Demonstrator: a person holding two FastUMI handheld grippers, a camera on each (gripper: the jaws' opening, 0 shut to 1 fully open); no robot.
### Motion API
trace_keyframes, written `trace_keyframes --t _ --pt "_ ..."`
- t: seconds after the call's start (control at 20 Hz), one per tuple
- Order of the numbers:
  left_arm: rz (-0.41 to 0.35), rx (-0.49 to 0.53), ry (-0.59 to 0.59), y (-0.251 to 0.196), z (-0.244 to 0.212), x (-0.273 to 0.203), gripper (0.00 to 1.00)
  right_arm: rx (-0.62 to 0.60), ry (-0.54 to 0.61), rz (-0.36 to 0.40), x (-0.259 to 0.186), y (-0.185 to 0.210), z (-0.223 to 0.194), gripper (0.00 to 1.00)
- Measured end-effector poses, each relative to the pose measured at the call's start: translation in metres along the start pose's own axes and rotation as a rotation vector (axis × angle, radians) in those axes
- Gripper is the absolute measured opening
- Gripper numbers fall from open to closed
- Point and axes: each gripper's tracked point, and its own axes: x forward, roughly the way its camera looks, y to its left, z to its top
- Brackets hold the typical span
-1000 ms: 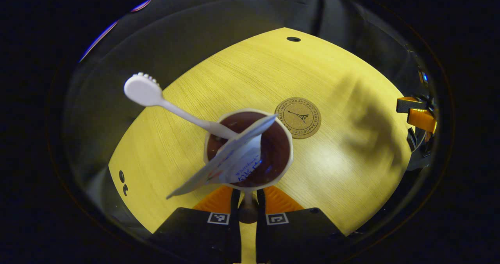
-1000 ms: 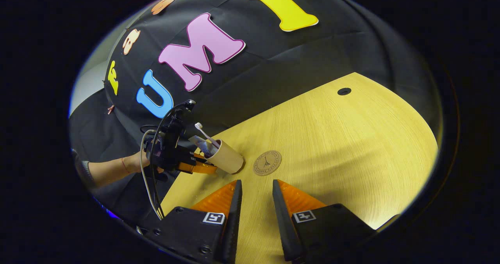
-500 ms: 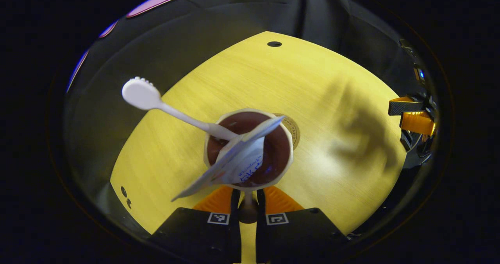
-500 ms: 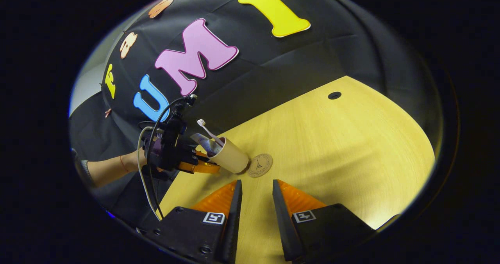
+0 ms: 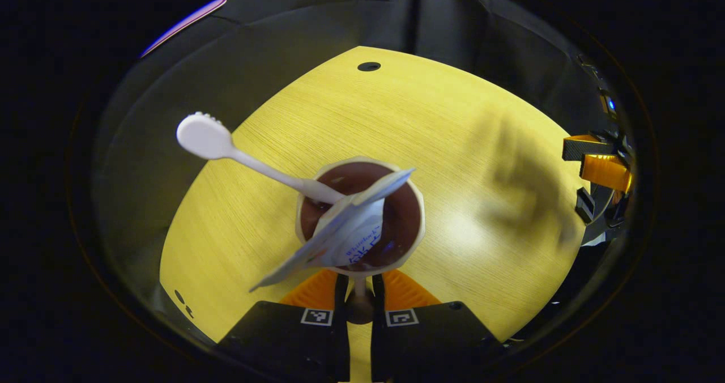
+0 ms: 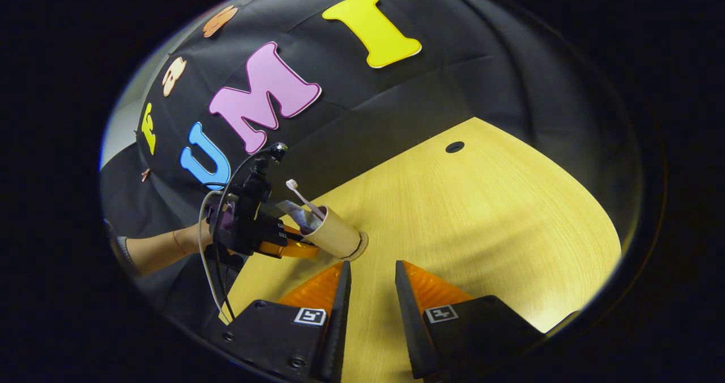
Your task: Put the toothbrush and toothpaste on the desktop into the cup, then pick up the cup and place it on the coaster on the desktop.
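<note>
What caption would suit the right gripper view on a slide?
Left claw holds the cup, toothbrush and toothpaste inside, over the coaster.

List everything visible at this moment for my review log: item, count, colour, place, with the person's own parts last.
cup: one, beige outside, dark brown inside, held tilted over the coaster.
toothbrush: one, white, standing in the cup, head sticking out.
toothpaste: one, white tube with blue print, in the cup beside the toothbrush.
coaster: one, tan cork, on the desktop, mostly covered by the cup.
desktop: one, light yellow wood grain, with a dark round hole near its far edge.
left gripper: one, pinching the cup's near rim.
right gripper: one, fingers apart above the desktop, holding nothing.
hand: one, holding the left gripper.
</note>
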Motion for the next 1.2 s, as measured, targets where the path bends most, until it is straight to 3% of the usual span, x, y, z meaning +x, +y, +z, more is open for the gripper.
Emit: trace_keyframes --t 0.15,0.2,0.25,0.35,0.65,0.9,1.2 --pt "0.001 -0.003 0.003 0.001 0.001 0.003 0.19 0.001 -0.003 -0.006 -0.002 -0.004 0.001 0.48" --pt "0.005 -0.004 0.010 0.001 0.000 0.003 0.24 0.003 -0.001 -0.007 -0.002 -0.004 0.000 0.48" --pt "0.018 -0.006 0.008 0.002 -0.002 0.002 0.22 0.007 -0.002 -0.008 -0.003 -0.005 0.001 0.48" --pt "0.048 -0.005 0.002 0.007 -0.004 0.000 0.29 0.021 -0.009 -0.011 -0.003 -0.007 0.006 0.48" --pt "0.041 0.020 -0.049 -0.003 -0.015 -0.017 0.96 0.029 -0.028 -0.031 -0.005 -0.009 0.012 0.48" --pt "0.129 0.019 -0.225 -0.001 -0.017 -0.063 1.00 0.036 -0.053 -0.062 -0.015 -0.008 0.014 0.48" --pt "0.310 -0.098 -0.528 -0.004 -0.042 -0.179 0.99 0.037 -0.081 -0.081 -0.029 0.013 0.019 0.48"
